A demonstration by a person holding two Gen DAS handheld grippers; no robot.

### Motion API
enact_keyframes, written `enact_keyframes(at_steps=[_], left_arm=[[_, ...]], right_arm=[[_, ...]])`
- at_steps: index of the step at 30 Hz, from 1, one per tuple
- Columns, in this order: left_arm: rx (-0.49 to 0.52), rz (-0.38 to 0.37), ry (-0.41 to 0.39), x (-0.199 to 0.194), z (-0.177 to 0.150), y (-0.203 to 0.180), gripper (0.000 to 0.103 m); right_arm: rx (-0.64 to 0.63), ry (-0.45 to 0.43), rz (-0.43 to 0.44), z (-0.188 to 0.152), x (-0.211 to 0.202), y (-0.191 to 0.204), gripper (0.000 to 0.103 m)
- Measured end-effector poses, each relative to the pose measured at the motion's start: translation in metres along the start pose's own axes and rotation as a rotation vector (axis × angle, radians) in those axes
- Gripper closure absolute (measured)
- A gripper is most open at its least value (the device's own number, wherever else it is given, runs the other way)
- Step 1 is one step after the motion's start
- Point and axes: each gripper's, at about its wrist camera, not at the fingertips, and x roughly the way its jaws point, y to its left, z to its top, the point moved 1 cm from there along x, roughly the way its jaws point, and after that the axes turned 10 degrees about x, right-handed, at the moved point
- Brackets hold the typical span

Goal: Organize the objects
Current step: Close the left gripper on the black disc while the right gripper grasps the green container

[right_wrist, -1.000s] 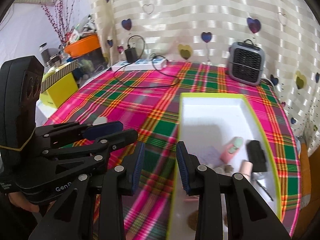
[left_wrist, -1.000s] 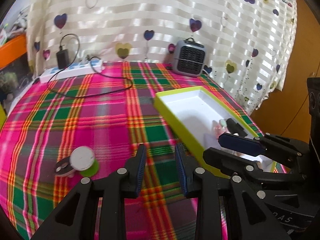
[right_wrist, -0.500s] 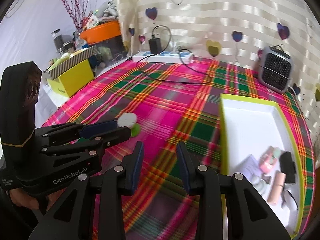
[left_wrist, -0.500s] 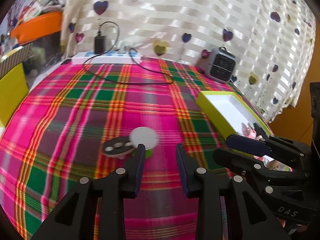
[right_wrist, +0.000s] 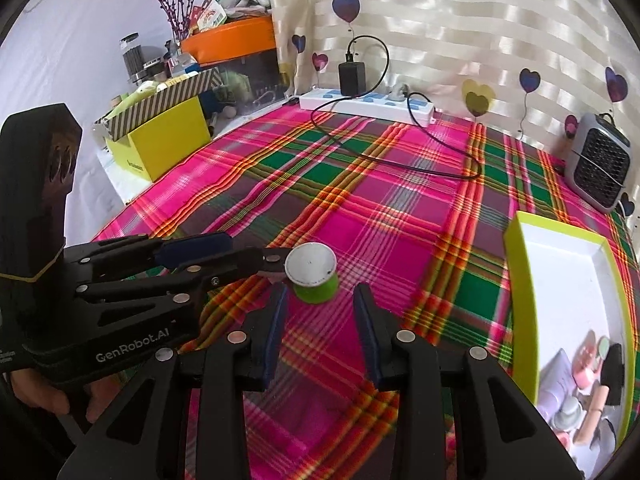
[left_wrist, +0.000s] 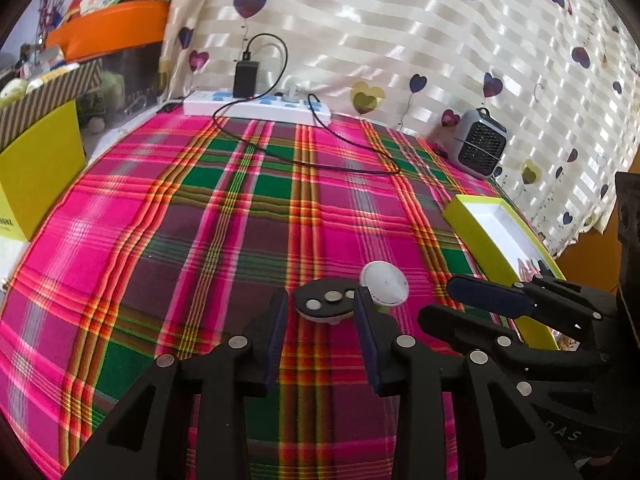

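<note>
- Left gripper (left_wrist: pixel 322 330): black, with blue-padded fingers, seen low in the left wrist view. Its jaws are parted and have just been widening; nothing is pressed by the pads.
- Dark oval disc (left_wrist: pixel 325 300): set with 3 round silver pieces and laid flat on the cloth. It is framed between the left fingertips, just beyond them, with a gap at either pad. Whether it touches the green pot cannot be told.
- Green pot (right_wrist: pixel 314 276): short and round, with a white lid, standing upright on the cloth just right of the disc in the left wrist view.
- Right gripper (right_wrist: pixel 320 316): jaws released, nothing held. The pot stands just ahead of the gap, nearer the left finger.
- Tray (right_wrist: pixel 520 280): lime-green rim and white floor, at the right side of the table, well apart from the pot. Small toiletries (right_wrist: pixel 588 376) are heaped at its near end; single items cannot be told apart.
- Tablecloth (left_wrist: pixel 240 220): pink, green and orange plaid.
- Power strip (right_wrist: pixel 366 102): white, at the far edge, with 1 black adapter (right_wrist: pixel 352 74) plugged in and a black cable looping over the cloth.
- Small grey fan heater (right_wrist: pixel 600 166): at the far right, against the heart-print curtain (left_wrist: pixel 400 20).
- Yellow box (right_wrist: pixel 160 146): beside the table at the left.
- A hand (right_wrist: pixel 40 394): grasping the left gripper's handle.
</note>
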Motion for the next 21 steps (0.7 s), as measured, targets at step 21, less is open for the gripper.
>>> enact_keyframes(at_steps=[21], left_arm=[[-0.104,-0.018,-0.023,-0.008,-0.001,0.031,0.071]], right_arm=[[-0.028,0.017,-0.023,0.017,0.033,0.014,0.068]])
